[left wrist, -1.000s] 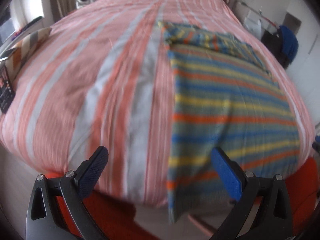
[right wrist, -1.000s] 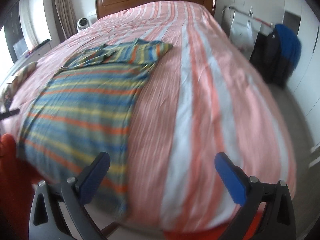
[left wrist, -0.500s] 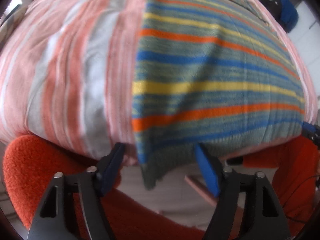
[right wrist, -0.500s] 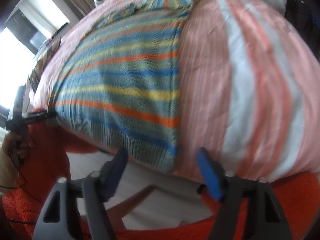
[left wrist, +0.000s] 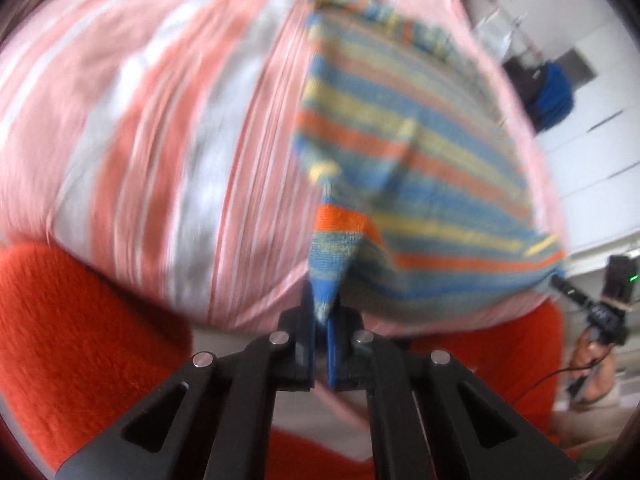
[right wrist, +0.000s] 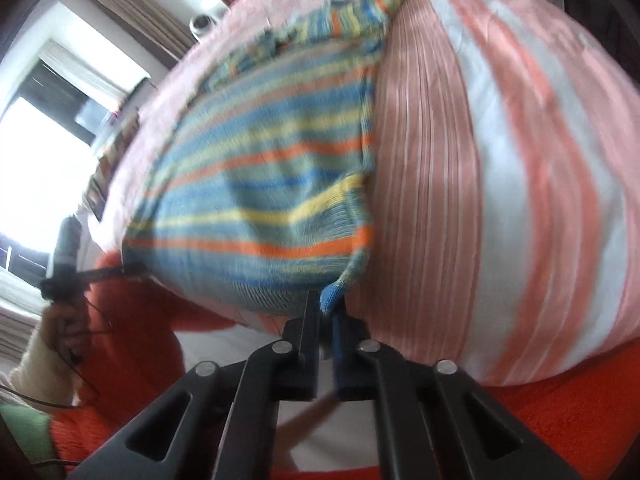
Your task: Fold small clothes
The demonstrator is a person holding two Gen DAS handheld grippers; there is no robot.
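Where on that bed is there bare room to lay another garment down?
The pink-striped bedspread is bare left of the striped knit top, and bare again on its other side, out to the edge. The near edge is crowded: both hand-held grippers pinch the top's corners there.

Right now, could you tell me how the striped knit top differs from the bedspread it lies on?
The striped knit top has narrow blue, yellow and orange bands running across it; the bedspread has broad pink and white bands running lengthwise. The top is small and covers one part of the bedspread, which spans the bed. The top's two near corners are pinched, by the left gripper and the right gripper; the bedspread is not gripped. Both are striped fabric.
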